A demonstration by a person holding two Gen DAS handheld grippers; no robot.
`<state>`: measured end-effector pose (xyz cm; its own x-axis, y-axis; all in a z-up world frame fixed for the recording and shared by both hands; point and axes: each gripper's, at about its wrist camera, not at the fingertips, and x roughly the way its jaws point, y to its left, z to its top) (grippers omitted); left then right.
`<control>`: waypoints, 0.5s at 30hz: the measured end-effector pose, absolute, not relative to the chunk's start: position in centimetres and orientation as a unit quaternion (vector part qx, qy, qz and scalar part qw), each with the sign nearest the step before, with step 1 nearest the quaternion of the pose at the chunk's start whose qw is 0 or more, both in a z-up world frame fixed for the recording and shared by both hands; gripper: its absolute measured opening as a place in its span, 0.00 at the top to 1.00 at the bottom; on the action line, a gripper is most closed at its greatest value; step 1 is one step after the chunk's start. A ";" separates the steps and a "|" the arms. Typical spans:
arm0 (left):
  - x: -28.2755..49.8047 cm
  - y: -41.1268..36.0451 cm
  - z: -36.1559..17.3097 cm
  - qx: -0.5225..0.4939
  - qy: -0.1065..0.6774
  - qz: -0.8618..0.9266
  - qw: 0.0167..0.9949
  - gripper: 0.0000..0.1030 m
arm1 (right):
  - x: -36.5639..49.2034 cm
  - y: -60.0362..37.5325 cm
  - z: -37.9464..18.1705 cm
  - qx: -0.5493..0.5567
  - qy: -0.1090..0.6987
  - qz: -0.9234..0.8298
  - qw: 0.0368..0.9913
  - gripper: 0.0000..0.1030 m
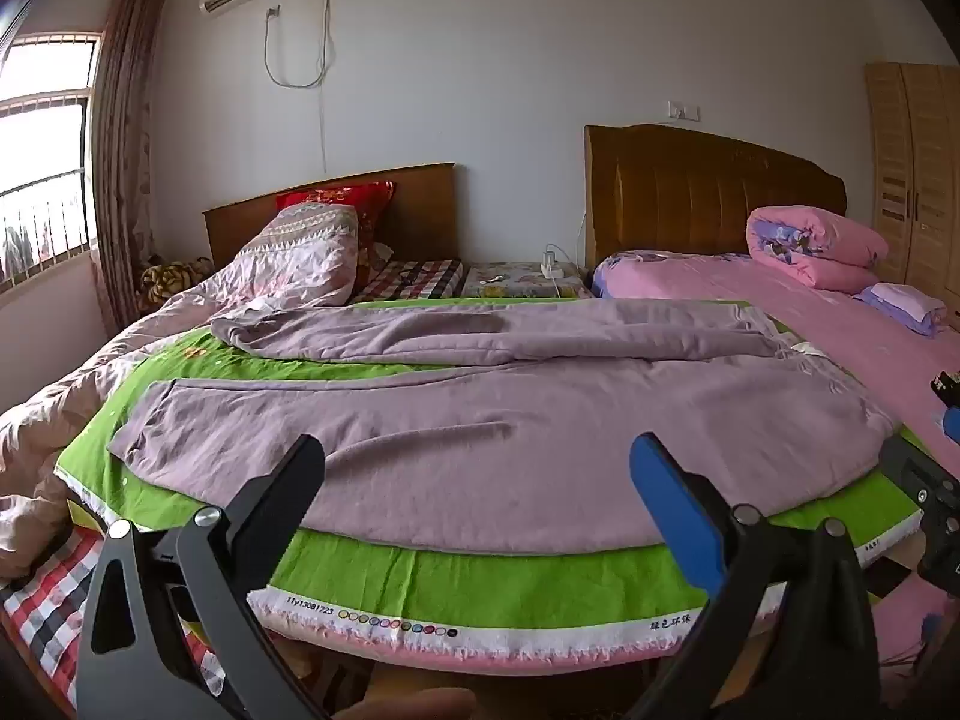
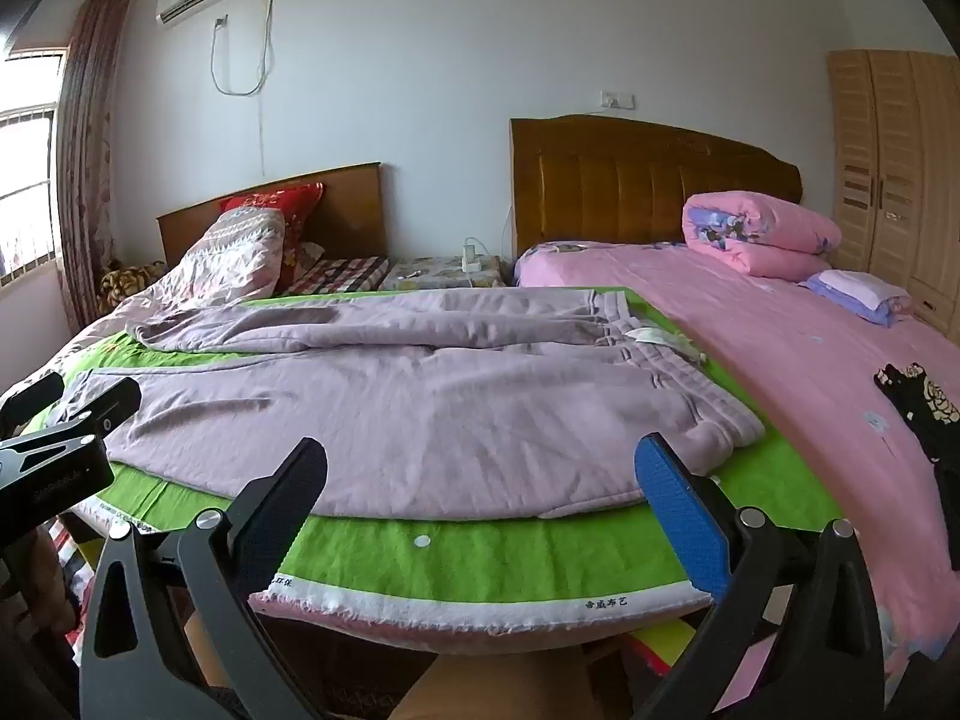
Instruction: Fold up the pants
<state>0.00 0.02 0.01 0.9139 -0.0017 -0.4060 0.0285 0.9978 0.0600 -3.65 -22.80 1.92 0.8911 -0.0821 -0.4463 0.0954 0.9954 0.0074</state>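
Note:
Mauve pants (image 1: 480, 420) (image 2: 420, 408) lie spread sideways on a green cloth (image 1: 480, 582) (image 2: 480, 552), waistband to the right, both legs running left, the far leg rumpled. My left gripper (image 1: 474, 468) hovers open above the near leg's front edge, nothing between its fingers. My right gripper (image 2: 480, 468) is open too, just short of the pants near the waistband corner, empty. In the right wrist view the left gripper (image 2: 66, 420) shows at the left edge by the leg cuffs. Part of the right gripper's body (image 1: 930, 498) appears at the left wrist view's right edge.
The green cloth covers a board over the foot of two beds. A crumpled pale quilt (image 1: 288, 264) lies on the left bed. The pink bed (image 2: 810, 372) holds a folded pink quilt (image 2: 756, 234), a small folded pile (image 2: 864, 294) and a black flowered garment (image 2: 918, 402). A wardrobe (image 2: 900, 180) stands right.

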 end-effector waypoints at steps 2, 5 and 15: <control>0.0 0.0 0.0 0.032 0.210 -0.008 0.977 0.01 | -3.6 -22.8 1.9 0.015 0.229 -0.045 0.972 0.04; 0.0 0.0 0.0 0.031 0.209 -0.009 0.977 0.01 | -3.6 -22.8 1.8 0.017 0.229 -0.045 0.972 0.04; 0.0 0.1 0.0 0.031 0.212 -0.010 0.977 0.01 | -3.5 -22.9 1.7 0.018 0.232 -0.045 0.972 0.04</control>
